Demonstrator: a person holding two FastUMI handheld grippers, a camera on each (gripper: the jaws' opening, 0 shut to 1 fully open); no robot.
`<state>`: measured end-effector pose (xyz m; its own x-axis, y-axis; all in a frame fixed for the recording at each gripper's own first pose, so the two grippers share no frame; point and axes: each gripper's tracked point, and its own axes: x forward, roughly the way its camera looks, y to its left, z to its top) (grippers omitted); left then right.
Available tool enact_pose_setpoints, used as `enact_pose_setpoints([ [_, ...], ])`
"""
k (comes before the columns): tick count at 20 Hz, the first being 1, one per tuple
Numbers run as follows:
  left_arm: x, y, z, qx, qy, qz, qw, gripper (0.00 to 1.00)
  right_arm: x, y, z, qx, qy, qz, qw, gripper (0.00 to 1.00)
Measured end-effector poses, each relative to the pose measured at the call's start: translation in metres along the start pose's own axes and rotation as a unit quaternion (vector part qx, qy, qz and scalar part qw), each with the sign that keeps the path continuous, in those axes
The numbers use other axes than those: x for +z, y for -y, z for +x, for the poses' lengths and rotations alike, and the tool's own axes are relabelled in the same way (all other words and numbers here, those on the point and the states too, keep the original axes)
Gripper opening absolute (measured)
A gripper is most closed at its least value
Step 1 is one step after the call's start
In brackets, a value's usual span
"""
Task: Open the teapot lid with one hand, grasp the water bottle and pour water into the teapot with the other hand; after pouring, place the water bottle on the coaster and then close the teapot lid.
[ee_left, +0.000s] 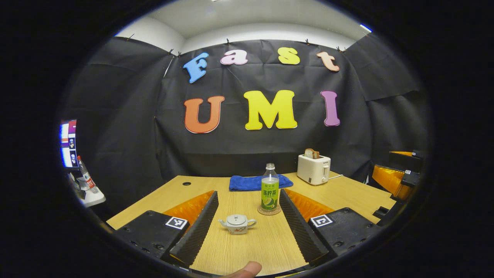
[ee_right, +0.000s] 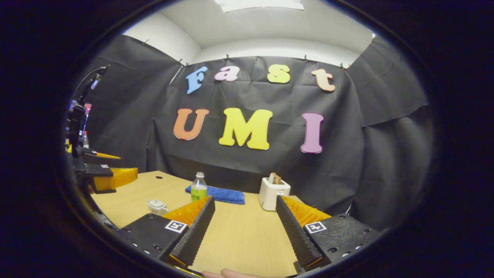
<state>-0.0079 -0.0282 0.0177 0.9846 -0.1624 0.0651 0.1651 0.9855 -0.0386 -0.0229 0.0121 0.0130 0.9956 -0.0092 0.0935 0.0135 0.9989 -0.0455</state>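
Observation:
A small white teapot (ee_left: 237,224) with its lid on sits on the wooden table (ee_left: 247,251), between my left gripper's (ee_left: 249,195) open fingers and apart from both. Just behind it, a water bottle (ee_left: 270,189) with a green label stands upright on a round coaster (ee_left: 269,211). In the right gripper view the teapot (ee_right: 156,206) and the bottle (ee_right: 198,188) are off to the left, beyond the left finger. My right gripper (ee_right: 245,199) is open over bare table with nothing between its fingers. It also appears at the right edge of the left gripper view (ee_left: 397,177).
A folded blue cloth (ee_left: 256,182) lies behind the bottle. A white toaster (ee_left: 313,169) with a slice of bread stands at the back right. A side shelf with a small bottle (ee_left: 87,179) is off the table's left. A person's fingertip (ee_left: 245,270) shows at the bottom edge.

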Motion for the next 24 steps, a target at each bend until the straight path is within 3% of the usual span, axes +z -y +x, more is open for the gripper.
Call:
enact_pose_setpoints([
  [2, -0.002, -0.002, -0.002, 0.004, -0.004, -0.004, 1.0, 0.99, -0.002, 0.01, 0.004, -0.013, -0.003, 0.016, 1.0, 0.92],
  [8, 0.002, -0.011, -0.003, 0.014, 0.008, -0.01, 1.0, 0.99, -0.016, 0.025, 0.015, -0.027, -0.033, 0.045, 0.998, 0.97],
  [12, 0.001, -0.012, -0.003, 0.011, 0.007, -0.01, 1.0, 0.99, -0.009, 0.027, 0.013, -0.03, -0.017, 0.042, 0.999, 0.95],
  [18, -0.006, -0.016, 0.003, 0.018, -0.002, -0.023, 1.0, 0.99, -0.017, 0.014, 0.014, -0.008, -0.03, 0.038, 0.999, 0.98],
  [19, -0.005, -0.017, 0.003, 0.019, -0.002, -0.024, 1.0, 0.99, -0.018, 0.014, 0.014, -0.005, -0.032, 0.04, 0.999, 0.95],
  [24, -0.006, -0.018, 0.003, 0.019, -0.002, -0.021, 1.0, 0.99, -0.019, 0.02, 0.017, -0.013, -0.035, 0.043, 0.998, 0.95],
])
